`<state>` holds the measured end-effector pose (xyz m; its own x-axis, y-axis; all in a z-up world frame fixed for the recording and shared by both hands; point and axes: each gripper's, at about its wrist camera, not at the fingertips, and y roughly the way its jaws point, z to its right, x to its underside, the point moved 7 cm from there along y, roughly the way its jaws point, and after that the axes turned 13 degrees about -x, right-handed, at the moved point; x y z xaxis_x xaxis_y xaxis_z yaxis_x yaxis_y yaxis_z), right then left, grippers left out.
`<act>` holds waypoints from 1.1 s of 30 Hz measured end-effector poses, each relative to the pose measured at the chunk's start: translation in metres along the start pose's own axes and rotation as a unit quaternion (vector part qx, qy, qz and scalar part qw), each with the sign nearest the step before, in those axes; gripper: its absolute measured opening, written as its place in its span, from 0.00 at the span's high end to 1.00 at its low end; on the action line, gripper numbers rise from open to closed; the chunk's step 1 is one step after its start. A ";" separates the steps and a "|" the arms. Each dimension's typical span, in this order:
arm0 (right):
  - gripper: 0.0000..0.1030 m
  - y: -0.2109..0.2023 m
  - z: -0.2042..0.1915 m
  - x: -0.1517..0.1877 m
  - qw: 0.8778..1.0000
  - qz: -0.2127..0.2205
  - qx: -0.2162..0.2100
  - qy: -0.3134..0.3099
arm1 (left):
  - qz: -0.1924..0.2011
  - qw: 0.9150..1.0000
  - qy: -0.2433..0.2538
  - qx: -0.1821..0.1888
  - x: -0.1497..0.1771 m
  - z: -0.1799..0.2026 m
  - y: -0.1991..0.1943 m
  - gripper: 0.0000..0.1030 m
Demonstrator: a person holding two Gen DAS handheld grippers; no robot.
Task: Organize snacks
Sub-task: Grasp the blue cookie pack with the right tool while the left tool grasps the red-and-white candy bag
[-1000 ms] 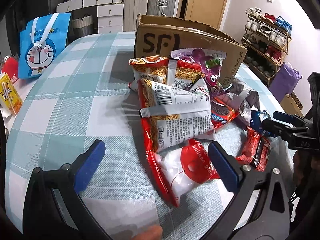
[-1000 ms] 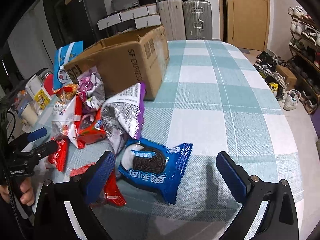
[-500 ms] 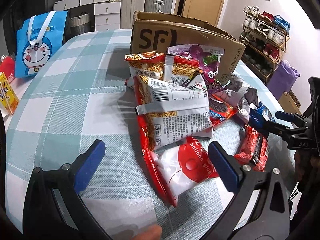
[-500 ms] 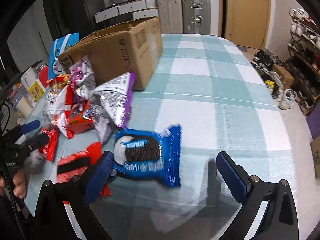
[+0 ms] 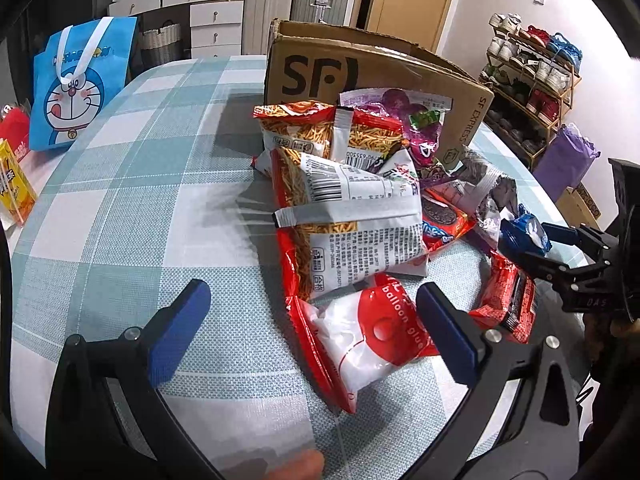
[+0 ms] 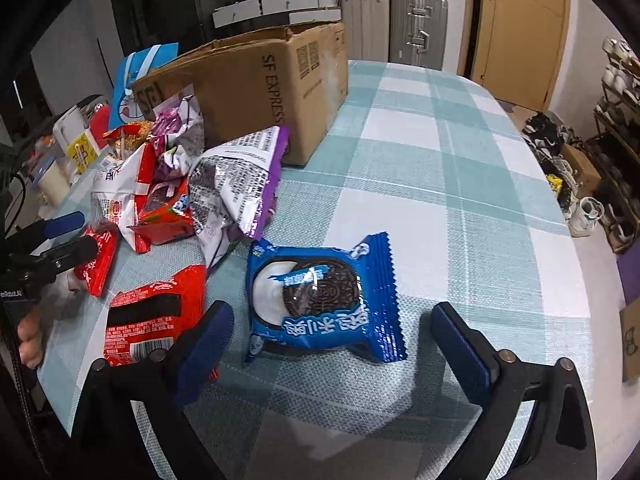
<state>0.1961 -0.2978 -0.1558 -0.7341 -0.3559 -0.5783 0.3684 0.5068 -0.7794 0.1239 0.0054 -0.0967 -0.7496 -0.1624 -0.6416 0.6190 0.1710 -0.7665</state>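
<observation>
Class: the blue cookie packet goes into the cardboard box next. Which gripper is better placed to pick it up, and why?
The right gripper: its open jaws frame the blue cookie packet. The left gripper hangs over a white-and-red bag.

hidden: box interior point(image 5: 360, 40) | buried: cookie pack point(image 5: 444, 220) | cropped: yellow packet point(image 5: 14, 188)

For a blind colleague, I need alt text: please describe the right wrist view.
The right tool is open over a blue cookie packet lying flat on a checked tablecloth; its jaws have just been closing, with the packet between them, untouched. To the left lies a pile of snack bags beside a cardboard box.
</observation>
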 end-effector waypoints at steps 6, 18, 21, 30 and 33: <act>0.27 -0.001 -0.005 -0.003 1.000 0.006 0.000 -0.014 | 0.000 1.000 0.000 0.000 0.000 0.000 0.001 0.00; 0.52 -0.023 -0.011 -0.003 0.998 0.056 -0.016 -0.016 | -0.005 1.000 0.002 0.002 0.001 0.000 0.001 0.00; 0.52 -0.032 -0.014 -0.004 0.997 0.078 -0.023 -0.012 | -0.010 1.000 0.000 0.012 0.002 0.000 0.001 0.01; 0.52 -0.048 -0.016 -0.003 0.994 0.108 -0.023 -0.009 | -0.022 0.999 0.022 0.016 0.014 0.019 -0.006 0.01; 0.52 -0.051 -0.017 -0.003 0.993 0.112 -0.025 -0.008 | -0.034 0.999 0.036 0.010 0.018 0.025 -0.002 0.03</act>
<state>0.1698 -0.3095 -0.1104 -0.6276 -0.2432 -0.7396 0.4914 0.6131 -0.6185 0.1145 -0.0227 -0.1074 -0.8039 -0.1033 -0.5857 0.5709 0.1420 -0.8086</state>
